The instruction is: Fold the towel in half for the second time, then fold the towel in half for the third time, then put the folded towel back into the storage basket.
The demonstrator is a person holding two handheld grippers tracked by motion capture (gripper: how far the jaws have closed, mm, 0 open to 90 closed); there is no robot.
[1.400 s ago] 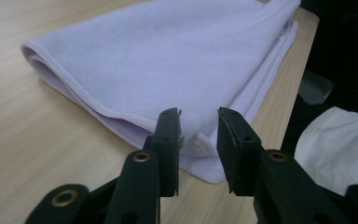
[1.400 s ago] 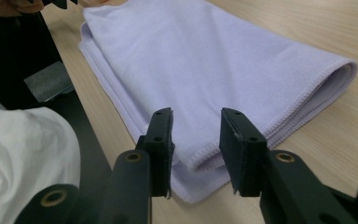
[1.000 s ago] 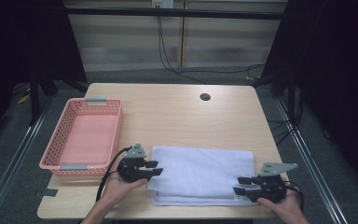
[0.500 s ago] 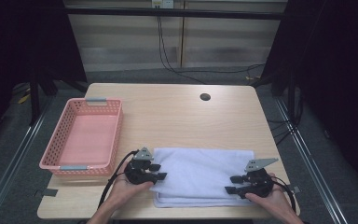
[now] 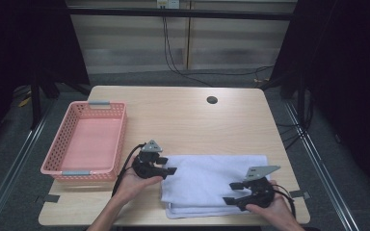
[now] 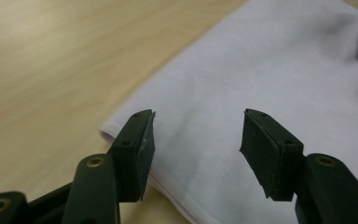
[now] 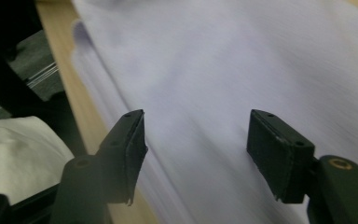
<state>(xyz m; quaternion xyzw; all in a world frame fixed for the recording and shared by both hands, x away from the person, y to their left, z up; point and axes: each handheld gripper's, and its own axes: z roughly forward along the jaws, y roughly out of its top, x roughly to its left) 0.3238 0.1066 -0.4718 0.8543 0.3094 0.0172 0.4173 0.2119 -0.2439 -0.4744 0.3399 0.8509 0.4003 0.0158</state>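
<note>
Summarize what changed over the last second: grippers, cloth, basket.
Both grippers slid sideways along the folded white cloth: the left gripper toward its left end, the right gripper inward from its right end. Both have just been opening; the fingers stand apart over the cloth, pinching nothing. The cloth, pink basket and table stayed as they were.

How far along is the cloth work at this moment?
Done: the white cloth lies folded in flat layers near the table's front edge. In hand: the left gripper at its left end and the right gripper at its right front corner have just been opening their jaws, with nothing clamped between them. Left, probably: moving the cloth to the empty pink basket, or another fold.
</note>
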